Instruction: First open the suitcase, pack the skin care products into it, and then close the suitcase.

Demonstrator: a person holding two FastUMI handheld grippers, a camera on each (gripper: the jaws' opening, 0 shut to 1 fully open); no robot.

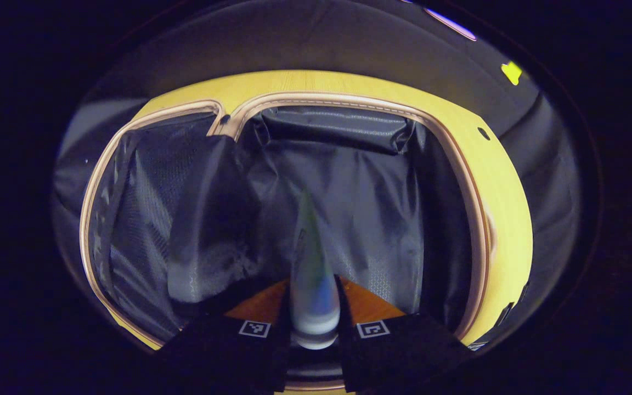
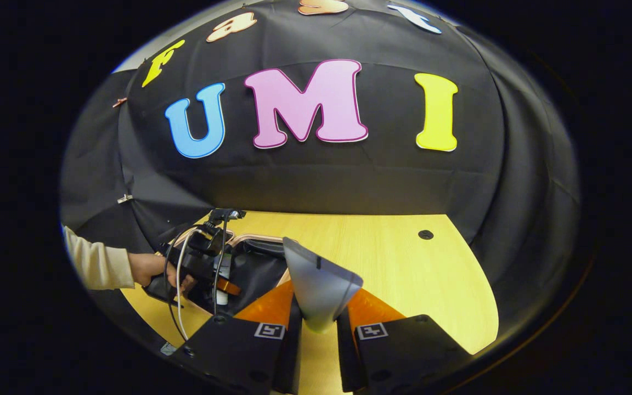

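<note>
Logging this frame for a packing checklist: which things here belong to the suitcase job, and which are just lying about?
Job:
- open suitcase
- tube gripped in the left gripper, over the suitcase lining
- grey tube gripped in the right gripper

Lying about:
- wooden table
- table's cable hole

Both hand-held grippers [image 1: 314, 307] [image 2: 316, 321] clamped.

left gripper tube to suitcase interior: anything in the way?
Nothing visible. The left gripper holds the tube directly over the open suitcase; only dark lining lies ahead. The loose fabric flap sits to the side of the path.
</note>
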